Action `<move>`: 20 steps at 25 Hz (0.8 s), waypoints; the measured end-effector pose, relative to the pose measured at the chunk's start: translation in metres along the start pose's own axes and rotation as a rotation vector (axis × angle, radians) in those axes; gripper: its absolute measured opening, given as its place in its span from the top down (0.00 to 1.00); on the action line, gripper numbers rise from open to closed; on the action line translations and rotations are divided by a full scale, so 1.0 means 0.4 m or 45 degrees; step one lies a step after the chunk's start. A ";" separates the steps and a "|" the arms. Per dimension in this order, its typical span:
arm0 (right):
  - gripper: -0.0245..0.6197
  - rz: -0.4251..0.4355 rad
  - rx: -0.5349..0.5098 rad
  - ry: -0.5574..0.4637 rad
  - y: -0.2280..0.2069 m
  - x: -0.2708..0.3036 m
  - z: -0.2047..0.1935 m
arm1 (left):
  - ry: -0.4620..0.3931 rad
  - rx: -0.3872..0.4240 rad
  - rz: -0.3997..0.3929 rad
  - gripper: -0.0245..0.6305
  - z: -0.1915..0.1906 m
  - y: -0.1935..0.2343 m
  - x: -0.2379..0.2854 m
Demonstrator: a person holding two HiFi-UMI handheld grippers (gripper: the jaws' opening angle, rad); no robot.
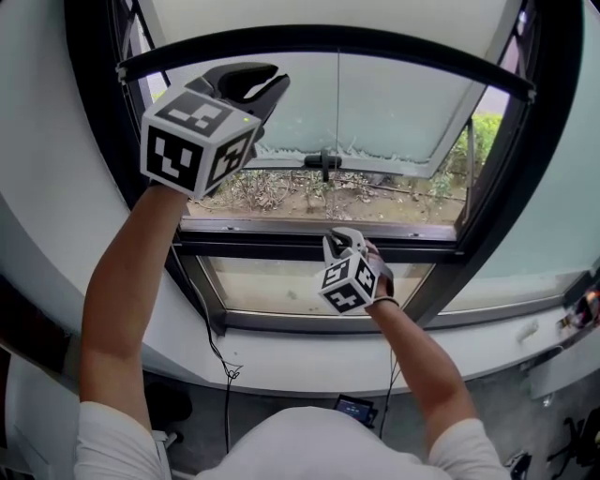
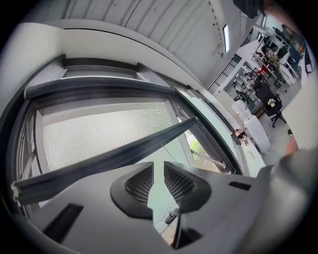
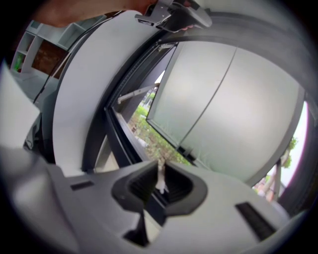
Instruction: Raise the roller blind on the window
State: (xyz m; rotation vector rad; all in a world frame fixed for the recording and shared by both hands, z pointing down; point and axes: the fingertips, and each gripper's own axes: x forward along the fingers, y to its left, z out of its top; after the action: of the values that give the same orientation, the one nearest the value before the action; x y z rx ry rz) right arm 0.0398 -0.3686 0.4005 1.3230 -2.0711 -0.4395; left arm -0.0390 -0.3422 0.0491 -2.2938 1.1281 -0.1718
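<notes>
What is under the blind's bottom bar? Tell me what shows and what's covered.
Under the bottom bar show a pale window pane, the pull cord hanging across it, and plants outside. Above the bar, the blind fabric hides whatever lies behind it.

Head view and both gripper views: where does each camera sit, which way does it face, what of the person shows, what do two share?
Head view: on the head, looking down at the window; forearms, left tongs, right tongs.
Left gripper view: on left tongs, facing the blind bar; tongs open.
Right gripper view: on right tongs, facing the glass; shut on cord.
Shared: blind bar, head and left.
</notes>
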 end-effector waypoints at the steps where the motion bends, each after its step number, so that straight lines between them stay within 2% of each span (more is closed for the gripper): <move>1: 0.88 -0.004 0.003 -0.004 -0.004 -0.004 0.001 | -0.010 -0.028 -0.006 0.84 -0.010 -0.011 -0.007; 9: 0.88 -0.041 0.064 -0.057 -0.043 -0.040 0.026 | -0.062 -0.257 -0.058 0.84 -0.103 -0.083 -0.061; 20: 0.88 -0.084 0.101 -0.151 -0.078 -0.096 0.068 | -0.077 -0.423 -0.023 0.84 -0.223 -0.171 -0.148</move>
State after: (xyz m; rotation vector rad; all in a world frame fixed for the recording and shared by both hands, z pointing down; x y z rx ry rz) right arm 0.0541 -0.3494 0.3495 1.4461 -2.1663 -0.4789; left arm -0.0610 -0.3031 0.1681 -2.5792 1.1776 0.0848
